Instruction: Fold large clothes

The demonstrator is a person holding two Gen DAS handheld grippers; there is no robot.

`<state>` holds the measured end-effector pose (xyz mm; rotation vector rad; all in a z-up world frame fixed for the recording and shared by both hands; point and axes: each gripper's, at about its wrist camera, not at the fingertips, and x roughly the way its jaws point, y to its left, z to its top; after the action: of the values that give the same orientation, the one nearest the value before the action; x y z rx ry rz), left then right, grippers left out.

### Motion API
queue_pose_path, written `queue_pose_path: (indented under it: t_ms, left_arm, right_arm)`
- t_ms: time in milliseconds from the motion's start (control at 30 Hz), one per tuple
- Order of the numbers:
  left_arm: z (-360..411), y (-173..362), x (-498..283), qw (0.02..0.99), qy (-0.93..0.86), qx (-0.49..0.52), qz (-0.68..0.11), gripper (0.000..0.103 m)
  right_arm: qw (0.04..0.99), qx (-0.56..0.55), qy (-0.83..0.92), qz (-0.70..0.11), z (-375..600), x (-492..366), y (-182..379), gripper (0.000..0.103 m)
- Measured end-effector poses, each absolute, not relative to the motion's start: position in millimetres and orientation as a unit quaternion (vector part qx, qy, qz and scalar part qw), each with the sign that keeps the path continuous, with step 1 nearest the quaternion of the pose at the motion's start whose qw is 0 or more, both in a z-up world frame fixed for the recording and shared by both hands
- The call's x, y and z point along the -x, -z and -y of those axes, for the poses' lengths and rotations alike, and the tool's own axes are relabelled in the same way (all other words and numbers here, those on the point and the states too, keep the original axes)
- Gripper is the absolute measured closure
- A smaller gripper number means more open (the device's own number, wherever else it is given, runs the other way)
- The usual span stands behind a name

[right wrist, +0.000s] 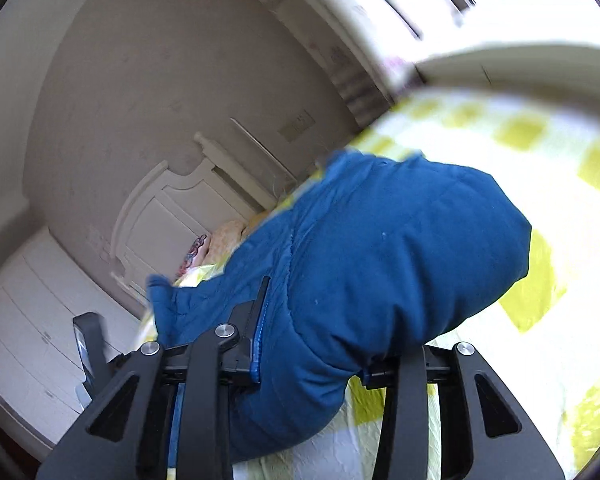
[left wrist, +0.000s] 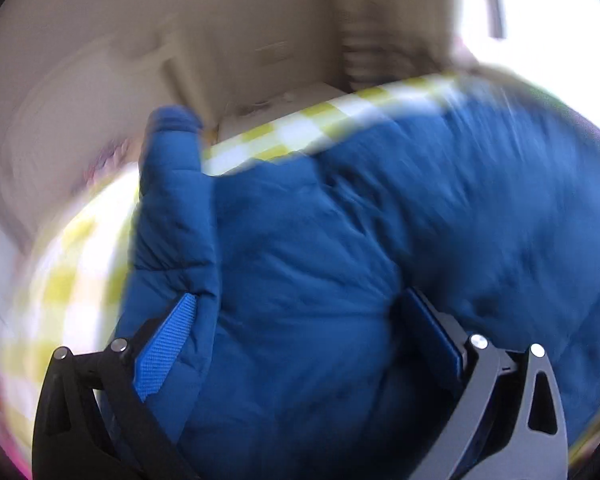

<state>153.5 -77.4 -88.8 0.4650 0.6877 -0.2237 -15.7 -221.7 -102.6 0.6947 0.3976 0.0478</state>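
While both grippers are sunk in padded cloth, each camera shows mostly a blue quilted jacket [left wrist: 380, 240] lying on a bed [left wrist: 260, 136] with a yellow-and-white checked cover.

From the left wrist, the left gripper [left wrist: 300, 328] stands wide, and a thick bulge of the jacket fills the whole gap between its fingers. The ribbed blue pad of one finger [left wrist: 164, 348] lies against a raised fold with a cuffed end [left wrist: 172, 120], probably a sleeve, that stands up toward the far edge of the bed. The other pad is half buried in cloth. Whether the pads press the bulge or only flank it I cannot tell; the view is blurred.

From the right wrist, the right gripper [right wrist: 312, 344] is narrowed on a bunched, rounded part of the jacket [right wrist: 380, 248]. One pad [right wrist: 260, 328] presses flat against a stitched seam, and the other finger is hidden under the cloth, which drapes over it. The held bundle is lifted off the cover and hangs down between the fingers.

The rest of the jacket spreads across the bed, nearly to its far edge in the left view. Beyond the bed stand a white headboard [right wrist: 172, 216], a pillow [right wrist: 224, 236] against it, and white drawers [right wrist: 28, 332] by the wall.
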Motion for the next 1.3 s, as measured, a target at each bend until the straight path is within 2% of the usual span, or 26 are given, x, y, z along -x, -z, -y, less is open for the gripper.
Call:
queue_pose_path:
  t_ms: [67, 133, 200, 333, 400, 500, 533, 600, 733, 833, 933, 1000, 1033, 1100, 1167, 1233, 1300]
  left_arm:
    - [71.2, 81.3, -137.4, 0.907, 0.132, -0.238, -0.321, 0.005]
    - [37.8, 58.5, -130.9, 0.924, 0.134, -0.188, -0.304, 0.005]
    - [-22.9, 27.2, -128.0, 0.949, 0.096, -0.114, -0.277, 0.005]
    - [-188.5, -13.3, -117.2, 0.967, -0.041, 0.069, -0.242, 0.004]
    - [-262.8, -16.6, -95.7, 0.958, -0.103, 0.146, -0.224, 0.004]
    - [-323.1, -18.0, -57.9, 0.951, -0.134, 0.205, -0.191, 0.004]
    - [-332.0, -18.0, -48.7, 0.951, -0.131, 0.211, -0.185, 0.004]
    - [-331.7, -18.7, -43.4, 0.956, -0.1, 0.202, -0.189, 0.003]
    - [-273.3, -24.0, -71.3, 0.962, 0.044, 0.146, -0.227, 0.003]
    - [-201.7, -29.0, -109.1, 0.931, 0.205, 0.136, -0.269, 0.003]
    - [-129.4, -20.0, -149.7, 0.893, 0.297, 0.081, -0.328, 0.003]
    - [-96.2, 2.8, -172.7, 0.877, 0.297, 0.037, -0.376, 0.003]
    - [-87.2, 19.4, -182.8, 0.868, 0.284, 0.023, -0.406, 0.003]
    - [-83.8, 49.3, -187.3, 0.868, 0.255, 0.005, -0.426, 0.002]
    - [-107.8, 67.8, -168.3, 0.883, 0.256, 0.072, -0.387, 0.002]
    - [-122.8, 79.5, -146.2, 0.892, 0.254, 0.1, -0.36, 0.002]
    - [-132.9, 86.1, -130.2, 0.898, 0.258, 0.112, -0.338, 0.002]
  right_arm:
    - [0.953, -0.247, -0.021, -0.171, 191.1, 20.4, 64.4, 0.065]
    - [0.977, -0.152, -0.028, -0.146, 151.5, 21.6, 28.0, 0.065]
    - [0.991, -0.041, -0.042, -0.122, 94.6, 20.5, -4.2, 0.065]
    - [0.98, 0.153, -0.082, -0.093, -30.9, 14.9, -22.3, 0.065]
    - [0.954, 0.259, -0.1, -0.115, -96.6, 4.0, -6.0, 0.065]
    - [0.834, 0.482, -0.15, -0.224, -204.3, -13.3, 86.6, 0.063]
    - [0.802, 0.528, -0.158, -0.231, -220.3, -11.3, 114.5, 0.059]
    - [0.751, 0.63, -0.121, -0.156, -242.9, 2.4, 168.0, 0.049]
    - [0.768, 0.61, -0.124, -0.151, -232.7, 1.5, 162.5, 0.049]
    - [0.767, 0.615, -0.121, -0.138, -227.1, 12.2, 157.0, 0.043]
    - [0.782, 0.589, -0.152, -0.139, -214.8, 25.2, 143.6, 0.033]
    - [0.789, 0.564, -0.2, -0.136, -200.4, 43.3, 132.9, 0.019]
    - [0.787, 0.56, -0.219, -0.137, -194.6, 50.3, 131.7, 0.018]
    - [0.787, 0.55, -0.234, -0.149, -177.8, 61.9, 130.9, 0.022]
    - [0.81, 0.503, -0.249, -0.17, -156.9, 65.4, 119.1, 0.029]
    - [0.845, 0.416, -0.272, -0.196, -128.0, 62.9, 97.0, 0.031]
    - [0.888, 0.283, -0.29, -0.216, -83.9, 53.0, 67.2, 0.031]
